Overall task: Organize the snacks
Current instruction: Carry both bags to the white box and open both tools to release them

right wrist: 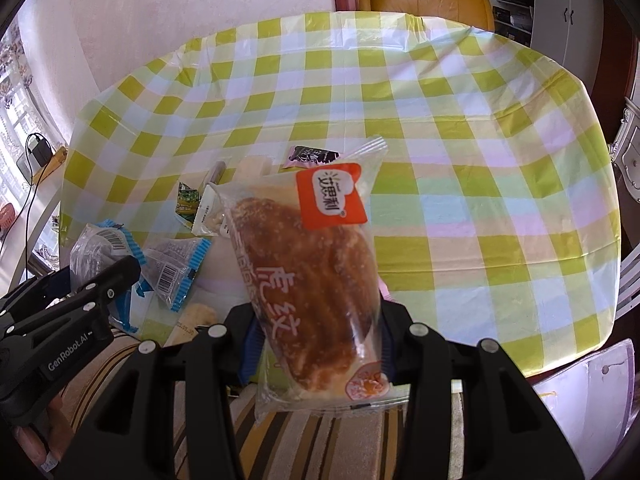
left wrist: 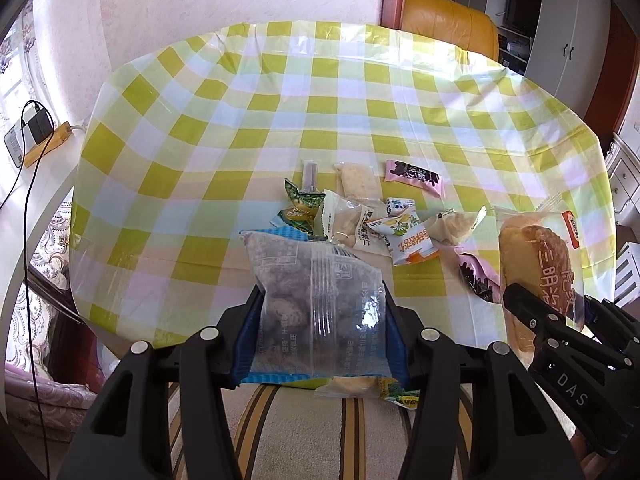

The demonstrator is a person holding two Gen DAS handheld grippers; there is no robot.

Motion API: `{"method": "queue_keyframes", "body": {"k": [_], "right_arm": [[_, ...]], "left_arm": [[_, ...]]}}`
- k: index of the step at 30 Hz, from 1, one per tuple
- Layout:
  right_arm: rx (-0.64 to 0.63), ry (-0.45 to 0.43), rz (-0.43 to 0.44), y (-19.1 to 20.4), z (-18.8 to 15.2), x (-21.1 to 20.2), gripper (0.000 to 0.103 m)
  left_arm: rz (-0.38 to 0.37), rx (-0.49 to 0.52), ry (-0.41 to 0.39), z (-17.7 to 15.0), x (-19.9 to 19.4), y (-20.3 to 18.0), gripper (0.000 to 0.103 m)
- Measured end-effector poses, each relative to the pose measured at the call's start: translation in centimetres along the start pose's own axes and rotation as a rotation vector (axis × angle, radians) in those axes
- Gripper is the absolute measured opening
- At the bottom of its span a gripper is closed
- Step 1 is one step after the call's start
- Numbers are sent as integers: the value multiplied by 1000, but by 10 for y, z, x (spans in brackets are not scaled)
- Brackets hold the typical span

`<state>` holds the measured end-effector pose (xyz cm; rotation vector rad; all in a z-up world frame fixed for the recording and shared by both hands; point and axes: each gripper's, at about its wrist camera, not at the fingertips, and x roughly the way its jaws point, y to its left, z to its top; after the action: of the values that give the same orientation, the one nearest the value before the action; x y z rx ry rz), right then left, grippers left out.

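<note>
My left gripper (left wrist: 322, 312) is shut on a clear packet of dark snacks with blue edges (left wrist: 316, 300), held above the table's near edge. It also shows in the right wrist view (right wrist: 100, 248). My right gripper (right wrist: 316, 320) is shut on a bread packet with an orange label (right wrist: 312, 264), held up over the near edge; it also shows in the left wrist view (left wrist: 536, 264). A heap of small snack packets (left wrist: 376, 220) lies on the checked tablecloth (left wrist: 320, 100) beyond both grippers. A pink packet (left wrist: 414, 178) lies at the heap's far side.
A second blue-edged packet (right wrist: 176, 268) lies near the left gripper (right wrist: 116, 276). A striped cushion (left wrist: 320, 432) sits below the grippers. An orange chair (left wrist: 448, 20) stands behind the table. A power strip with cable (left wrist: 40, 136) is on the left.
</note>
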<state>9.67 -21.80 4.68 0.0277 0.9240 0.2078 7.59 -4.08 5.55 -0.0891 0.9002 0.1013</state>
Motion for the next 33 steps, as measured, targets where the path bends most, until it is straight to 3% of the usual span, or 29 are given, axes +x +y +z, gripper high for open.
{"method": "queue_keyframes", "body": {"k": [21,28,33], "right_arm": [[123,-60,-25,-64,-16,-43,46],[166,-67,-51,-89,-27,-51,46],[196,-63,-84,-112,-38,-61,46]], "left_arm": [[-106,70,8,1,-18,-50,51],[-245,55,30,2,-21,-61,51],[-288,98,41,-2,-22,-83,51]]}}
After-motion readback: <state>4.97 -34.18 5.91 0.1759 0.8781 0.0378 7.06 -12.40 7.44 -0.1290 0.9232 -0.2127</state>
